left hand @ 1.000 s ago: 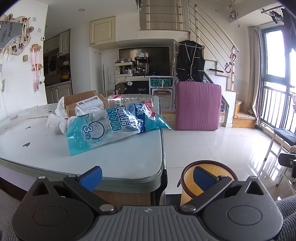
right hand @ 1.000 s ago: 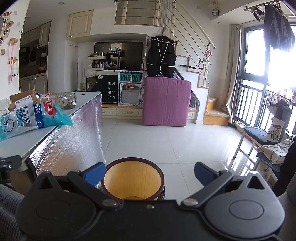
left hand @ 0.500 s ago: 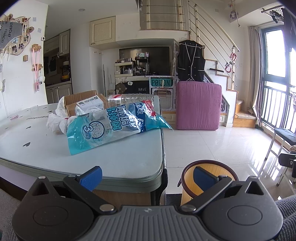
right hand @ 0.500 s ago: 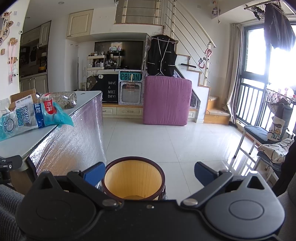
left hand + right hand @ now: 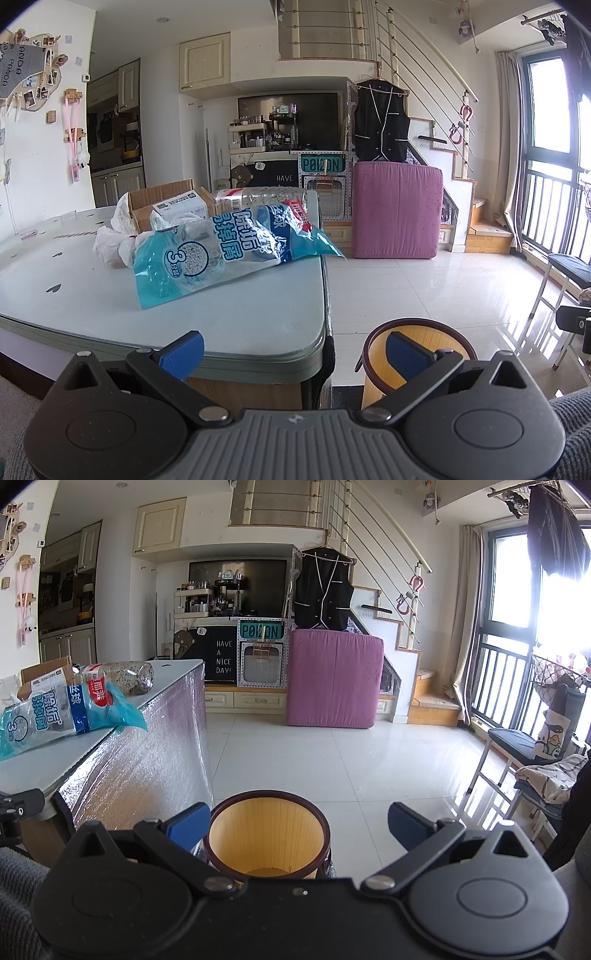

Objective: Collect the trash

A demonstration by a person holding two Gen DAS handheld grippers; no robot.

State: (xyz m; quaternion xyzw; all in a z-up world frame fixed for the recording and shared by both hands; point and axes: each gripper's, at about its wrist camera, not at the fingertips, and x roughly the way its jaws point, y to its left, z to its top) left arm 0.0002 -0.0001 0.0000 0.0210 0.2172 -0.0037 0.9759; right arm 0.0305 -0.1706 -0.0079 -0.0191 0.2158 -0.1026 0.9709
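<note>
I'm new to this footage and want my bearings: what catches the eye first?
A blue plastic bag fronts a heap of trash on the table, with a clear bottle and a cardboard box behind it. On the floor at the table's corner stands an open yellow bin, seemingly empty. Both grippers are open, holding nothing.

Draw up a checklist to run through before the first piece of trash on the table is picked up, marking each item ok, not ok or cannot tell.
1. Left gripper open, nothing held: ok.
2. Right gripper open, nothing held: ok.
3. Bin upright, mouth uncovered: ok.
4. Blue bag at the front of the pile, unobstructed from the left gripper's side: ok.
5. Bottle lying steady behind the bag: cannot tell.
6. Whether the bin has room: ok; its walls show bare well down inside.
</note>
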